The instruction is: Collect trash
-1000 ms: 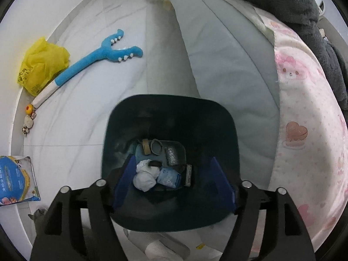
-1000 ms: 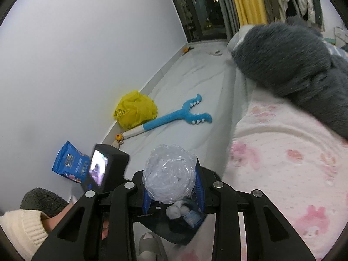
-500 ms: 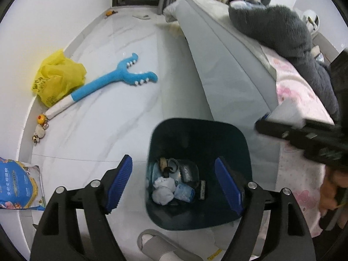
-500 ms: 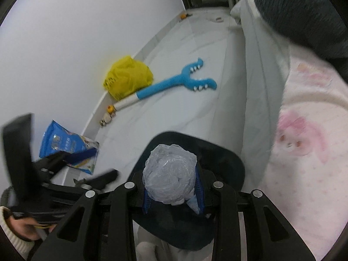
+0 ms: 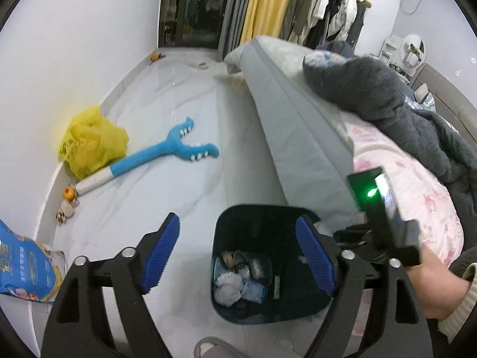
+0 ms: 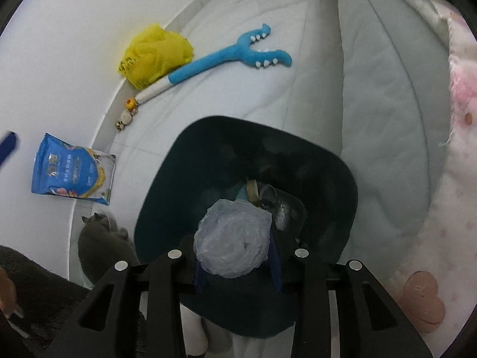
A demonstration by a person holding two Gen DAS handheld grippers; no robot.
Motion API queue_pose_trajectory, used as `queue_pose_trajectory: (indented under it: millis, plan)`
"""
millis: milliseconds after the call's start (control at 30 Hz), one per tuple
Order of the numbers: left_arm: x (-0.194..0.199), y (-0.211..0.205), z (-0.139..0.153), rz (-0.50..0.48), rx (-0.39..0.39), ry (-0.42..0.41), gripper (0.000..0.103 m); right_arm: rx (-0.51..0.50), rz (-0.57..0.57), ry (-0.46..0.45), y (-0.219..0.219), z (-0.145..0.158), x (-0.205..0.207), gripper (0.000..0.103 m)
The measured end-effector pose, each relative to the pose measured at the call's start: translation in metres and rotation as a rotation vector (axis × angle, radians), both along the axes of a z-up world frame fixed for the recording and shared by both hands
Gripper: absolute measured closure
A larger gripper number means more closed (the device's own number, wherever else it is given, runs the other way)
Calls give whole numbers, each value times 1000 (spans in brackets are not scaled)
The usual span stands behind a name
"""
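Observation:
A dark teal bin (image 5: pixel 262 213) stands on the white floor beside the bed, with tissues and small scraps (image 5: pixel 238 280) at its bottom. My left gripper (image 5: pixel 237 219) hangs above and to the left of it; its jaws are opening wide and nothing is between the blue pads. In the right wrist view the bin (image 6: pixel 238 125) is straight below. My right gripper (image 6: pixel 237 268) holds a crumpled clear plastic ball (image 6: pixel 232 238) over the bin's mouth. Its jaws are opening, with the ball still between the pads. The right gripper's body (image 5: pixel 384 208) shows at the bin's right.
A yellow bag (image 5: pixel 89 143), a blue toy grabber (image 5: pixel 167 152) and a blue pouch (image 5: pixel 21 265) lie along the left wall. The bed (image 5: pixel 292 119) with a dark blanket (image 5: pixel 387 95) runs on the right. A grey cat (image 6: pixel 101 244) sits left of the bin, a slipper (image 5: pixel 214 347) in front.
My left gripper rose, tilted up and backed away from the bin while its jaws widened. My right gripper came down over the bin with the plastic ball.

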State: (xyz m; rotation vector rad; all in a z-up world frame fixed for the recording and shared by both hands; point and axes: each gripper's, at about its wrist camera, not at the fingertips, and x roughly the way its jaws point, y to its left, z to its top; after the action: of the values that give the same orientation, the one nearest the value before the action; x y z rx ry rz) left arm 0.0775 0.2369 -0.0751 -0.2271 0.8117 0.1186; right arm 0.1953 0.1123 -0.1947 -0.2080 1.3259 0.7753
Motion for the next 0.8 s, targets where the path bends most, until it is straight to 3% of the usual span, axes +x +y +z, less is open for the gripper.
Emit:
queue_pose_trajectory:
  millis: [200, 433, 800]
  plan:
    - [-6, -25, 41, -27, 59, -111, 10, -11, 24, -6, 0, 0, -6, 30]
    - [-24, -55, 68, -65, 92, -201, 6, 48, 44, -105, -10, 42, -13, 20]
    - [-29, -91, 98, -37, 74, -310, 4, 168, -76, -466, -117, 155, -32, 5]
